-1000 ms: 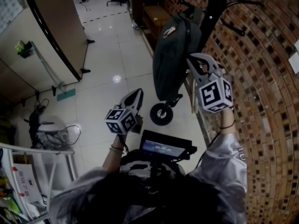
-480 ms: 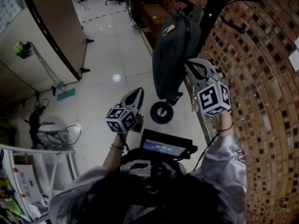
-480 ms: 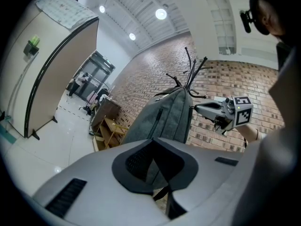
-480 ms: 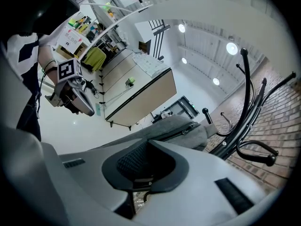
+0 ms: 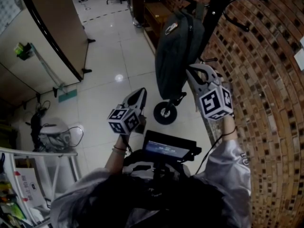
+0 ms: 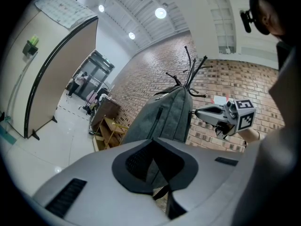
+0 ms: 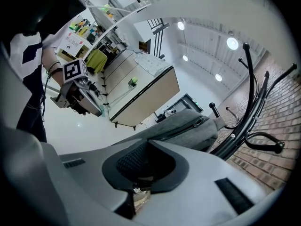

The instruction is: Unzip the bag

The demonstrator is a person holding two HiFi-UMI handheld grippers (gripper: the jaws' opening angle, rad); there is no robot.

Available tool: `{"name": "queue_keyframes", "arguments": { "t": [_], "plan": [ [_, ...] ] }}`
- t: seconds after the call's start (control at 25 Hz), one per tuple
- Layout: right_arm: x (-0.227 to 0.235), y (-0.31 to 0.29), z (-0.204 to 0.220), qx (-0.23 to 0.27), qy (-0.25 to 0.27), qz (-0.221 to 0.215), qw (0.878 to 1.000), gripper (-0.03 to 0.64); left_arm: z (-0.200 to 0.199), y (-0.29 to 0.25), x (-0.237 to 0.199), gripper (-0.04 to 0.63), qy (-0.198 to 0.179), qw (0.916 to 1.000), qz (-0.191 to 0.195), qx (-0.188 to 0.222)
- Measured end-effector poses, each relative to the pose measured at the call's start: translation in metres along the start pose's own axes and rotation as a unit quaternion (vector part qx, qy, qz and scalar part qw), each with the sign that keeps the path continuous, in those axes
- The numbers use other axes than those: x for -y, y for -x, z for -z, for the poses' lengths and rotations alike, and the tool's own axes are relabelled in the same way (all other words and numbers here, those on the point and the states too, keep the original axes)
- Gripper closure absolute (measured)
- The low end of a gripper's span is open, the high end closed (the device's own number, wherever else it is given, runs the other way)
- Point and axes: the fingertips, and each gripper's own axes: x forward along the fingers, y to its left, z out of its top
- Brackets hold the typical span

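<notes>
Dark grey bag [image 5: 176,56] hung on a black coat rack [image 5: 216,6] at about 1 o'clock in the head view, close against the brick wall [image 5: 268,89]; zipper [image 7: 190,125] running along the bag's length, shut as far as can be seen; pull not clear enough to place.

Right gripper [image 5: 192,71] at 5 o'clock of the bag, tips just beside its lower right edge; touching or apart, hard to tell; jaws together, pads meeting, nothing caught between them in the right gripper view; bag lying beyond the tips toward 1 o'clock there, not in the grip.

Left gripper [image 5: 139,95] at 7 o'clock of the bag, well apart from it, over the pale tiled floor [image 5: 114,61]; jaws likewise closed on nothing, bag seen past them at 12 o'clock in the left gripper view.

Small black wheel [image 5: 165,113] on the floor directly at 6 o'clock of the bag; dark screen [image 5: 167,150] lower still, near the person's chest; tan partition [image 5: 57,27] at 10 o'clock.
</notes>
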Motion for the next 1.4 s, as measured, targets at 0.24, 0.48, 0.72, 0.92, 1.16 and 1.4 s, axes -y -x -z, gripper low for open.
{"name": "queue_keyframes", "arguments": {
  "t": [0.24, 0.48, 0.72, 0.92, 1.16, 1.4],
  "plan": [
    [-0.014, 0.000, 0.009, -0.013, -0.011, -0.011, 1.000, 0.600, 0.003, -0.001, 0.002, 0.586, -0.003, 1.0000, 0.004, -0.008],
    [-0.031, -0.001, 0.017, -0.021, -0.021, -0.025, 0.999, 0.597, 0.005, -0.004, 0.005, 0.586, -0.005, 0.9999, 0.009, -0.009],
    [-0.045, -0.003, 0.020, -0.021, -0.023, -0.043, 0.999, 0.597, 0.005, -0.006, 0.006, 0.586, -0.004, 0.9999, 0.010, -0.011],
    [-0.053, -0.004, 0.020, -0.022, -0.030, -0.050, 0.998, 0.597, 0.005, -0.004, 0.002, 0.586, -0.002, 0.9999, 0.008, -0.011],
    [-0.063, -0.004, 0.025, -0.029, -0.036, -0.054, 0.997, 0.594, 0.006, -0.005, 0.001, 0.586, 0.000, 0.9999, 0.010, -0.010],
    [-0.076, -0.006, 0.035, -0.038, -0.052, -0.060, 0.996, 0.591, 0.007, -0.006, 0.001, 0.586, -0.003, 0.9998, 0.010, -0.015]
  ]
}}
